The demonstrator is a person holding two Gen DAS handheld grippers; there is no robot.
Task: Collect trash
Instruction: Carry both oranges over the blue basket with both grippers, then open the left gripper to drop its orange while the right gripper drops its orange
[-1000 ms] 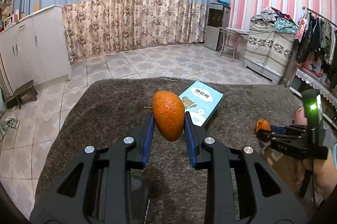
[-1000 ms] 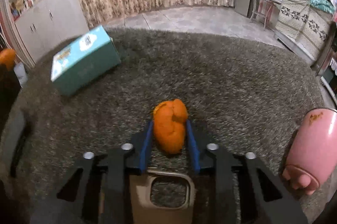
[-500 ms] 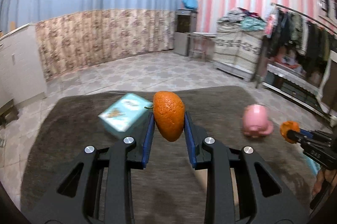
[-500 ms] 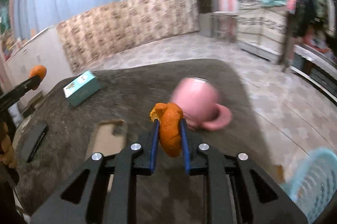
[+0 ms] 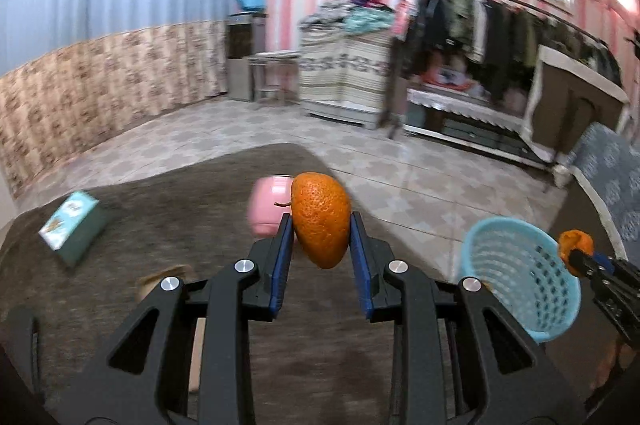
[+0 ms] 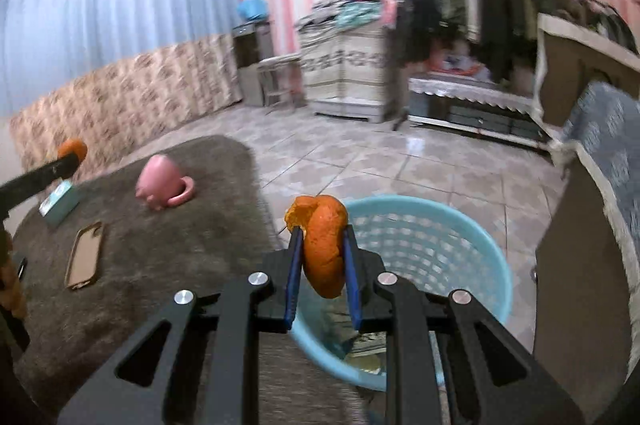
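Meanwhile, the right gripper (image 6: 320, 257) clamped a soft, light orange peel (image 6: 322, 245) over the blue basket (image 6: 472, 245); the left gripper (image 5: 320, 237) pinched another peel piece (image 5: 320, 221) across its middle above the rug (image 5: 160, 217).

Even indoor light; motion blur smears the room, fisheye bends and darkens the edges

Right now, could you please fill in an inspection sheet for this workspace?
Surface: grey shaggy rug on tiled floor.
Job's things: orange peel piece in left gripper; second peel piece in right gripper; blue basket beside the rug, some litter inside.
Clutter: pink mug on its side, teal box, phone case.
Grippers: both shut on peel.
Cables: nothing seen.
Surroundings: clothes rack, striped wall, curtains.
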